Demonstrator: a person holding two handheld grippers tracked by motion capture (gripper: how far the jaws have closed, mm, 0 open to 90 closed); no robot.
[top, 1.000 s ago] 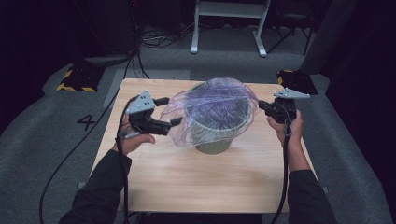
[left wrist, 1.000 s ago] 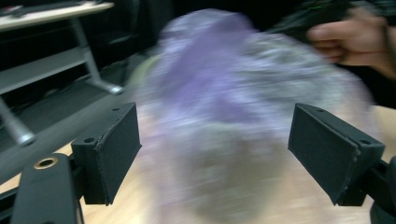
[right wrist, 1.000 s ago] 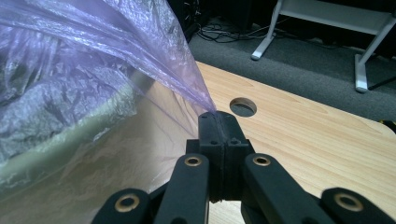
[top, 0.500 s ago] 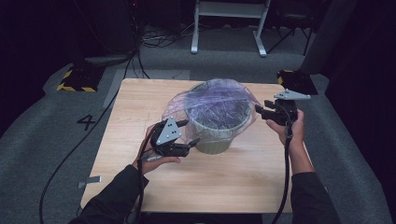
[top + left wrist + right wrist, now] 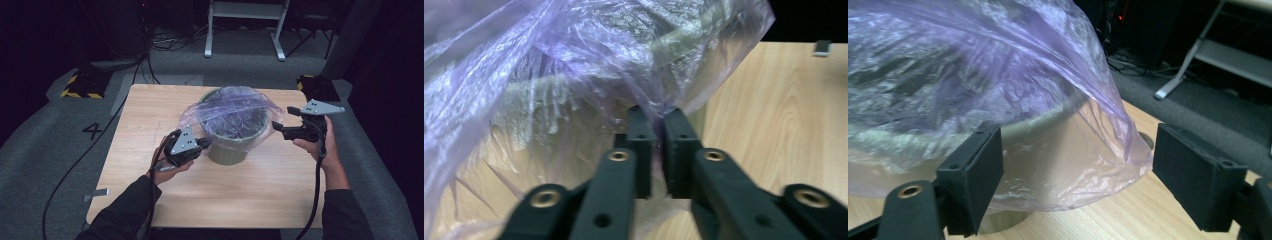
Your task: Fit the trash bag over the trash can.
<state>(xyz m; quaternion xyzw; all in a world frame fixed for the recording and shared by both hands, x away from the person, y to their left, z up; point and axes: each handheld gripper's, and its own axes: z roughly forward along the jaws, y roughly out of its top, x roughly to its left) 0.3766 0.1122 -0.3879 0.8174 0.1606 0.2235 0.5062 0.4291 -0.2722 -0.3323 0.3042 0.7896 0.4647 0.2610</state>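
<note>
high: overhead, forward-down | tool views: close | shared: bag point(image 5: 235, 112)

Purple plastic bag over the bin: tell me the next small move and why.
Probably pull the left gripper down and outward to draw the purple plastic bag lower over the green bin. Its jaws have just closed on the bag's hem near the table, while the right gripper has just opened, its pads apart from the film, which hangs loose over the bin's side.

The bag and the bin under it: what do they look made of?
Bag: thin translucent plastic film, purple-tinted, glossy; it crinkles and shows the bin through it. Bin: likely moulded plastic, matte grey-green, smooth wall; metal can't be excluded.
</note>
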